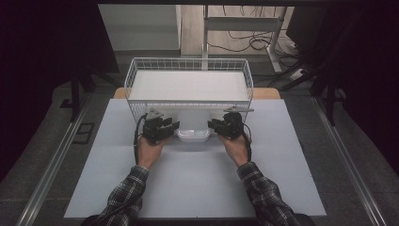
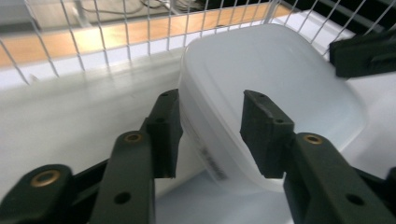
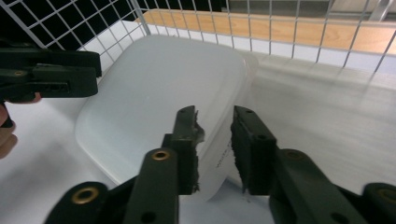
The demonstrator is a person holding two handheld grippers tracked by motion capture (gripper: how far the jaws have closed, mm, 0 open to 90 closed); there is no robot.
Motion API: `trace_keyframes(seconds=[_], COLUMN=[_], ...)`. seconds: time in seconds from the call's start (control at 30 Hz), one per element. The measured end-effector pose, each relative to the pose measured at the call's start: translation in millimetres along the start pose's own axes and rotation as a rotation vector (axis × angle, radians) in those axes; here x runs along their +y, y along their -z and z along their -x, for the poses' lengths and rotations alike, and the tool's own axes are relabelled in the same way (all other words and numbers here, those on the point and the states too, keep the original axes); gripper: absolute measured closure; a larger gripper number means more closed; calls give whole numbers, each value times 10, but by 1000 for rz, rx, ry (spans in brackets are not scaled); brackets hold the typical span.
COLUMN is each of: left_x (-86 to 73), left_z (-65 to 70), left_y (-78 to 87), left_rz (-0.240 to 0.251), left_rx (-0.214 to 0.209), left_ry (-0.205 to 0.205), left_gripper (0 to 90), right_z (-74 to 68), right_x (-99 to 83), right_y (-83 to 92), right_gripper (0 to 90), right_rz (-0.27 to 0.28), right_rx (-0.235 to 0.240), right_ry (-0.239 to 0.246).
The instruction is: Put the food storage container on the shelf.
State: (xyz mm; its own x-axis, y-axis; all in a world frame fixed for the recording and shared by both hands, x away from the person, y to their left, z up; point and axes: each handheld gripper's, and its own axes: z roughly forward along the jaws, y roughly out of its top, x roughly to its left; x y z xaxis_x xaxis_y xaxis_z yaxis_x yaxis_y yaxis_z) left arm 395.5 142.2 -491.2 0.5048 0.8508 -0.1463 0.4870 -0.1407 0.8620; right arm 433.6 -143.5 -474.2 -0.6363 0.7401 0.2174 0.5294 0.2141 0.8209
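White wire basket [image 1: 141, 89] on the table [image 1: 197, 188], far side; desk frame [image 1: 244, 23] and loose cables [image 1: 240, 42] on the floor beyond.

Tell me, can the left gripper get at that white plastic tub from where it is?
Probably yes: the left gripper already straddles the tub's rim with open jaws, and nothing stands between them.

container [image 1: 192, 126]: far end hidden behind basket [image 1: 141, 101] wire | contents: cannot tell
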Motion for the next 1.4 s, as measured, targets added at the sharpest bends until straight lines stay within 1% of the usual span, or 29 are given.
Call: trace_keyframes(seconds=[0.03, 0.1, 0.13, 0.17, 0.2, 0.23, 0.27, 0.3, 0.33, 0.4, 0.43, 0.47, 0.5, 0.53, 0.6, 0.63, 0.7, 0.77, 0.8, 0.87, 0.9, 0.97, 1.07, 1.13, 1.17, 1.2, 1.23, 1.3, 1.4], left_x=[5, 4, -3, -14, -25, -40, -50, -64, -80, -117, -157, -157, -179, -200, -242, -265, -314, -363, -379, -425, -451, -490, -566, -620, -646, -694, -694, -736, -799], left_z=[10, 18, 30, 42, 47, 52, 50, 45, 43, 39, 39, 39, 45, 51, 68, 84, 118, 151, 160, 191, 212, 238, 273, 294, 309, 348, 348, 389, 446], left_y=[11, 35, 50, 71, 95, 126, 146, 176, 204, 256, 296, 296, 314, 335, 374, 393, 432, 485, 504, 558, 592, 646, 733, 770, 783, 808, 808, 835, 878], left_rz=[-1, 5, 13, 19, 22, 22, 24, 27, 31, 32, 33, 33, 35, 32, 30, 30, 26, 22, 23, 27, 28, 34, 44, 37, 28, 17, 17, 9, -1], left_rx=[4, 1, -8, -14, -18, -21, -28, -38, -46, -58, -74, -74, -79, -81, -90, -88, -92, -106, -115, -130, -133, -133, -135, -141, -143, -139, -139, -137, -121], left_ry=[-12, -18, -9, -6, -13, -12, -13, -11, -5, -4, 0, 0, -2, -7, -26, -29, -35, -45, -49, -49, -54, -63, -58, -45, -47, -58, -58, -79, -110], left_gripper=[553, 527, 513, 501, 487, 473, 458, 422, 422, 378, 325, 302, 302, 280, 250, 237, 216, 208, 196, 189, 167, 154, 133, 101, 93, 77, 74, 71, 65], right_z=[0, 1, 0, 6, 2, -2, -8, -22, -22, -39, -52, -52, -63, -71, -87, -96, -124, -150, -175, -186, -208, -223, -241, -262, -273, -291, -291, -320, -375], right_x=[4, 1, -1, -5, -11, -16, -25, -40, -40, -74, -94, -94, -102, -112, -125, -129, -139, -149, -162, -170, -186, -198, -209, -215, -218, -226, -226, -237, -260], right_y=[0, 14, 25, 38, 59, 85, 116, 162, 162, 217, 244, 244, 256, 270, 300, 309, 354, 393, 428, 441, 455, 454, 449, 438, 432, 416, 416, 397, 358], right_gripper=[741, 762, 772, 782, 788, 797, 810, 833, 833, 869, 889, 889, 890, 891, 890, 890, 882, 879, 880, 882, 886, 887, 889, 890, 890, 891, 891, 891, 891], right_rz=[2, 9, 12, 21, 25, 28, 32, 32, 32, 38, 29, 29, 25, 26, 20, 21, 16, 13, 4, 2, -10, -15, -21, -24, -25, -27, -27, -35, -52], right_rx=[-2, 6, 6, 6, 12, 18, 25, 36, 36, 47, 47, 47, 42, 39, 48, 50, 62, 70, 76, 79, 90, 95, 105, 108, 109, 117, 117, 122, 133], right_ry=[11, 13, 14, 25, 20, 20, 28, 37, 37, 51, 63, 63, 70, 78, 86, 91, 117, 147, 176, 183, 191, 197, 194, 193, 187, 177, 177, 180, 197])
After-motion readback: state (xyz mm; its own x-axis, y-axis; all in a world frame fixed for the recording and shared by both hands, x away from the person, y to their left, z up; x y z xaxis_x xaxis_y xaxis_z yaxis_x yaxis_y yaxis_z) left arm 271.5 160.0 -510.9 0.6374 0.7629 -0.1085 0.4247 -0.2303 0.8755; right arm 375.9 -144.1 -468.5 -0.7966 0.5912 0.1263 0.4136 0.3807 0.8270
